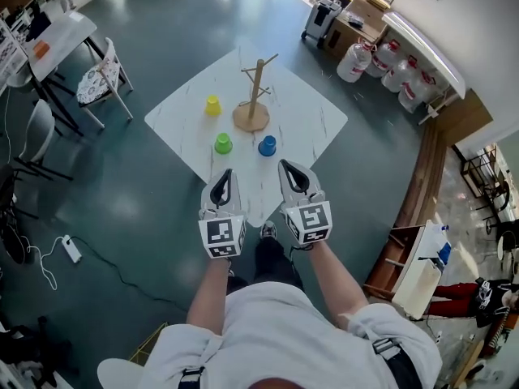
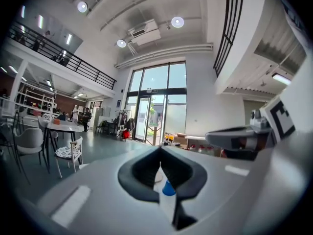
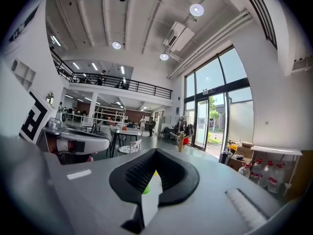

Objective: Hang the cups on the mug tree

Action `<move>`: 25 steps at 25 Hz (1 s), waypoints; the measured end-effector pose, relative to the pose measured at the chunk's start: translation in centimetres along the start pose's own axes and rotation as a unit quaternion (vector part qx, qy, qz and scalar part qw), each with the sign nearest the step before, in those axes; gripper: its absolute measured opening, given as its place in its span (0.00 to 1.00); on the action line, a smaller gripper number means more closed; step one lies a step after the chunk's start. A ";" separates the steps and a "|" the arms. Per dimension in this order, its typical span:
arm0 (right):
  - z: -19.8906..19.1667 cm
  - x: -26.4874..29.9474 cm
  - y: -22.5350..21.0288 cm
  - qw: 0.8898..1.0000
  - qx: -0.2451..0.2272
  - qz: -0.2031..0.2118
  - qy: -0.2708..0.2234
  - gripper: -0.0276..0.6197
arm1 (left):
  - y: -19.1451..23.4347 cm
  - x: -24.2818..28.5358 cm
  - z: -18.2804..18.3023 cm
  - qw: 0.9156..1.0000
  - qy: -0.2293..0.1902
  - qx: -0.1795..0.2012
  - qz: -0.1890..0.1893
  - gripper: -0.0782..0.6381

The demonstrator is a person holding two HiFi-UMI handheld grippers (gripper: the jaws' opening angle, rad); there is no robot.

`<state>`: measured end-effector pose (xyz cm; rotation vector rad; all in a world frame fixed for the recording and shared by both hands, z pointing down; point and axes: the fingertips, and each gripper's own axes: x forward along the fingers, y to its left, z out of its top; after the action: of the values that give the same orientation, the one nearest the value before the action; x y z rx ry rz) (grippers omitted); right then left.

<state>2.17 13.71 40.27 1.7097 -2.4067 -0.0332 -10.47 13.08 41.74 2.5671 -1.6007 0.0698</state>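
A wooden mug tree [image 1: 253, 96] stands bare near the middle of the white marble table [image 1: 312, 124]. On the table around it sit a yellow cup [image 1: 212, 105], a green cup [image 1: 223, 143] and a blue cup [image 1: 267, 145]. My left gripper [image 1: 225, 178] and right gripper [image 1: 291, 173] hover side by side over the table's near corner, both shut and empty. The left gripper view shows the shut left gripper [image 2: 160, 166] with the blue cup [image 2: 168, 189] beyond it. In the right gripper view the right gripper [image 3: 155, 173] is shut, with the green cup [image 3: 146, 189] and the mug tree [image 3: 180, 142] ahead.
A white chair [image 1: 101, 75] and another table [image 1: 57, 39] stand to the left. Water bottles [image 1: 381, 59] line the far right wall. A wooden shelf [image 1: 413, 270] is at the right, and a power strip [image 1: 71, 248] with cable lies on the floor.
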 end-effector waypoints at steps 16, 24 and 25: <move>-8.4 11.9 -10.3 0.985 -0.048 0.157 0.060 0.04 | -0.4 16.0 -3.7 0.993 0.049 0.002 0.106 0.11; -15.1 14.0 -11.5 0.974 -0.010 0.173 0.147 0.05 | -0.6 17.5 -8.8 0.986 0.109 -0.036 0.121 0.11; -15.8 14.2 -11.5 0.973 -0.007 0.174 0.154 0.05 | -0.7 17.8 -9.5 0.985 0.114 -0.036 0.120 0.11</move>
<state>11.05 -2.02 56.28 1.1613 -2.4161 0.2453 -1.77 -1.28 52.84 2.2081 -1.7766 0.3102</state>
